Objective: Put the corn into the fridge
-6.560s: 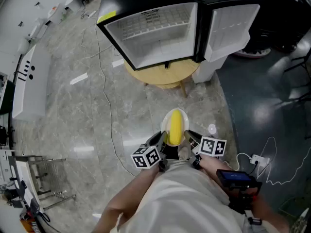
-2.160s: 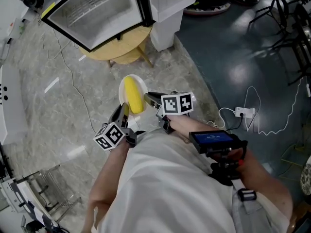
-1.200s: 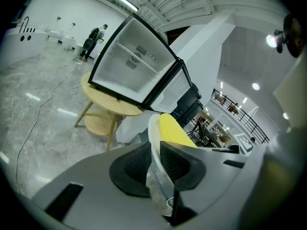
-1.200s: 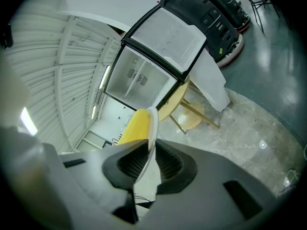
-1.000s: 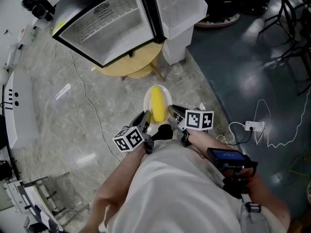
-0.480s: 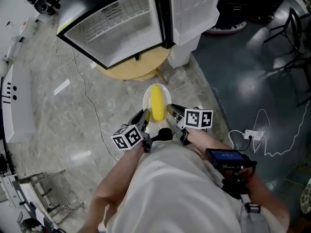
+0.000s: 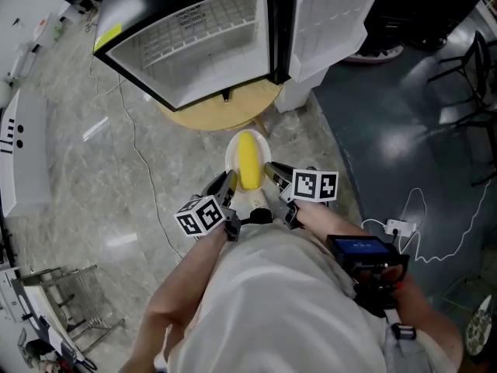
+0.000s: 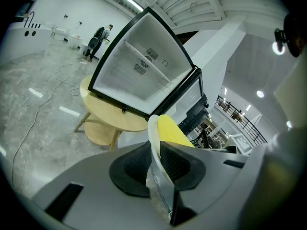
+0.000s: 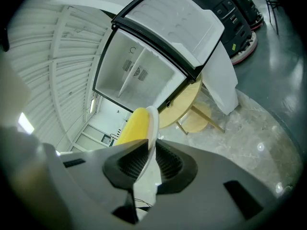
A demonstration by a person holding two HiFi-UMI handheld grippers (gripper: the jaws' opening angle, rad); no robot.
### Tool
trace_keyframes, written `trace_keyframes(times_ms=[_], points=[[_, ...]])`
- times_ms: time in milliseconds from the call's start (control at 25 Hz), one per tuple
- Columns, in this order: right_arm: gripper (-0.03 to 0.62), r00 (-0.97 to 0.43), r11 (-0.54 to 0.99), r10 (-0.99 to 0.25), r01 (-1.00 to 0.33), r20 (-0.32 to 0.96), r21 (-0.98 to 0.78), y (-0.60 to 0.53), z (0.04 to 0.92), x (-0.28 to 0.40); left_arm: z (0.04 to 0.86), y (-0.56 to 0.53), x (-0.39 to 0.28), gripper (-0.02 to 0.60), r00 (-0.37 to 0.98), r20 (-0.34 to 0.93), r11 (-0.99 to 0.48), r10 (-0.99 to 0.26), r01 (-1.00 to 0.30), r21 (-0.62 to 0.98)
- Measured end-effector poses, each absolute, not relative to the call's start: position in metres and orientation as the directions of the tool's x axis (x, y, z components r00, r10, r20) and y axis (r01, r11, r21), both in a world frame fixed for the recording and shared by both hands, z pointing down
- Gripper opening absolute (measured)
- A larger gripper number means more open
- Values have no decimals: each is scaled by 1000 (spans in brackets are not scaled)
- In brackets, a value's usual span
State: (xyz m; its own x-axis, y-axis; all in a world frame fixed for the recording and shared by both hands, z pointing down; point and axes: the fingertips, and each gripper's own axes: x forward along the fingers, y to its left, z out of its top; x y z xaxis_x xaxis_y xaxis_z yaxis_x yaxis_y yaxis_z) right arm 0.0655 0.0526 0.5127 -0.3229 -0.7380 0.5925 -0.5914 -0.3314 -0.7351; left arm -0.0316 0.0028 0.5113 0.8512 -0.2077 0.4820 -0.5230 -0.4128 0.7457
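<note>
A yellow corn cob (image 7: pixel 248 159) lies on a white plate (image 7: pixel 232 149) carried between both grippers. My left gripper (image 7: pixel 226 186) is shut on the plate's left rim, and the plate (image 8: pixel 154 143) shows edge-on between its pads with the corn (image 8: pixel 171 132) behind. My right gripper (image 7: pixel 272 174) is shut on the right rim; there too the plate (image 9: pixel 150 138) sits edge-on with the corn (image 9: pixel 133 125) beside it. The black mini fridge (image 7: pixel 198 41) stands ahead with its door (image 7: pixel 331 23) swung open to the right, white inside and nothing seen in it.
The fridge rests on a round wooden table (image 7: pixel 221 113) with wooden legs. A cable (image 7: pixel 137 162) trails over the marble floor at left. A white power strip (image 7: pixel 396 229) and cord lie on the dark floor at right. A metal rack (image 7: pixel 62 301) stands at lower left.
The fridge and table have come closer and more centred in the head view. Both grippers keep their hold on the plate with the corn.
</note>
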Motion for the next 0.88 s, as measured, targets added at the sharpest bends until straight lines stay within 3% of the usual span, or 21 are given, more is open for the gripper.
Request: trace_keyframes(times_ms=[880], points=[[49,-320,-297,-745,-627,586,-720,-51,515,88,518,-97,-10,58,859,461,-418,-222,-511,751]])
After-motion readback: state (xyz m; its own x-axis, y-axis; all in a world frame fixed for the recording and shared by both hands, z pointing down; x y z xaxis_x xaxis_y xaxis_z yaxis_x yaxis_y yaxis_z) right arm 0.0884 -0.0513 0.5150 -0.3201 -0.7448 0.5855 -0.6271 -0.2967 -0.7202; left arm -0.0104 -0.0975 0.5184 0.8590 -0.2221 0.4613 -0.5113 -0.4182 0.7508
